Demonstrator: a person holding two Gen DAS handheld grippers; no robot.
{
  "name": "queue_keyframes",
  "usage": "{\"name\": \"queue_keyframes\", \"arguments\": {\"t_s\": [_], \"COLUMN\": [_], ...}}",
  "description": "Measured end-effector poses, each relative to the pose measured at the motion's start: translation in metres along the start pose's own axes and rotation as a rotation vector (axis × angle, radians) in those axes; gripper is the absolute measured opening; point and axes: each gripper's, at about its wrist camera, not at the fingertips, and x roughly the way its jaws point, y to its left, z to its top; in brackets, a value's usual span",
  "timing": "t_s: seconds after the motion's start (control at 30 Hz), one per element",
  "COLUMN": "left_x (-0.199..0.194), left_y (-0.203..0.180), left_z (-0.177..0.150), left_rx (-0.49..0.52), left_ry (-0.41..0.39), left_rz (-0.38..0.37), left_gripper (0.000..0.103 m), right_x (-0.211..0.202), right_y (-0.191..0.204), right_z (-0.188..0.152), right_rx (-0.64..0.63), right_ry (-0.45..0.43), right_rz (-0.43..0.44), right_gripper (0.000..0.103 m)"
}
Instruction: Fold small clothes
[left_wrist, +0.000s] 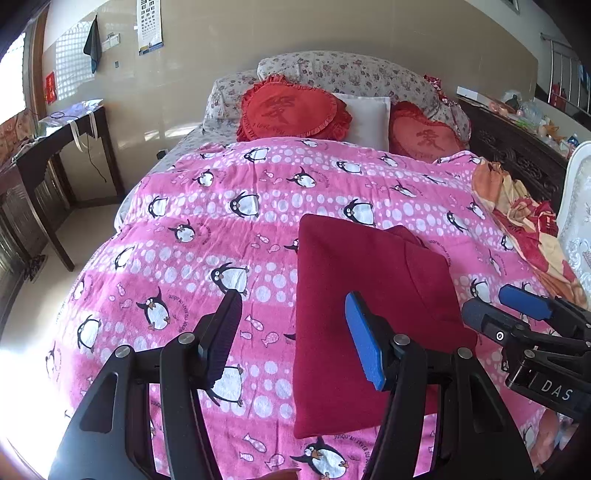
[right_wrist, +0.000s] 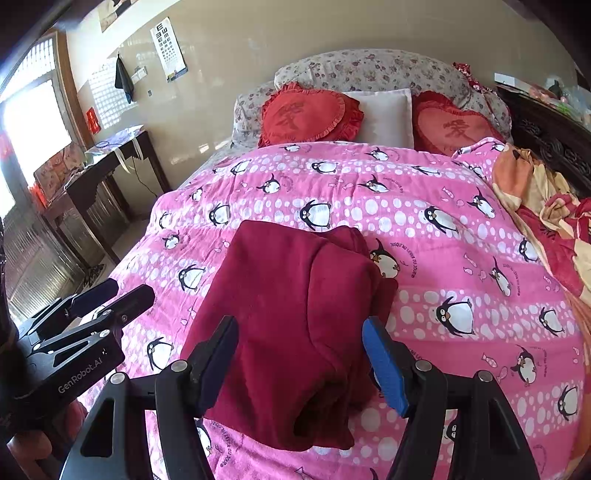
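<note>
- The dark red garment (right_wrist: 295, 325) lies folded on the pink penguin quilt (right_wrist: 443, 229), near the bed's near edge and roughly centred between the two grippers.
- Its long axis runs near to far, away from the cameras toward the pillows; a thicker, rounded fold sits along its right side.
- The right gripper (right_wrist: 301, 360) hovers over the garment's near end, its jaws apart with nothing pinched; the cloth shows between the fingers but no pad presses on it.
- The left gripper (left_wrist: 295, 341) is also spread and empty, sitting over the garment's left edge, with quilt under its left finger.
- The right hand looks nearer to the cloth's middle; the left is better placed for the left edge.
- Judging by this, any further fold would go across the long axis, near end carried toward the far end.
</note>
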Motion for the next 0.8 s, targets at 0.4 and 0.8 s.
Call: {"name": "queue_keyframes", "arguments": {"t_s": [0.4, 0.8], "left_x": [0.003, 0.008], "left_y": [-0.001, -0.003], "left_z": [-0.002, -0.006], "left_rx": [0.017, 0.025], "left_ry": [0.005, 0.022], "left_rz": [0.010, 0.007], "left_gripper": [0.058, 0.058], "right_x": [0.006, 0.012], "right_y": [0.002, 0.003], "right_z": [-0.002, -0.005], "right_rx": [0.005, 0.006], "right_ry": [0.019, 0.034], "right_rz": [0.014, 0.020], "right_gripper": [0.067, 0.067]}}
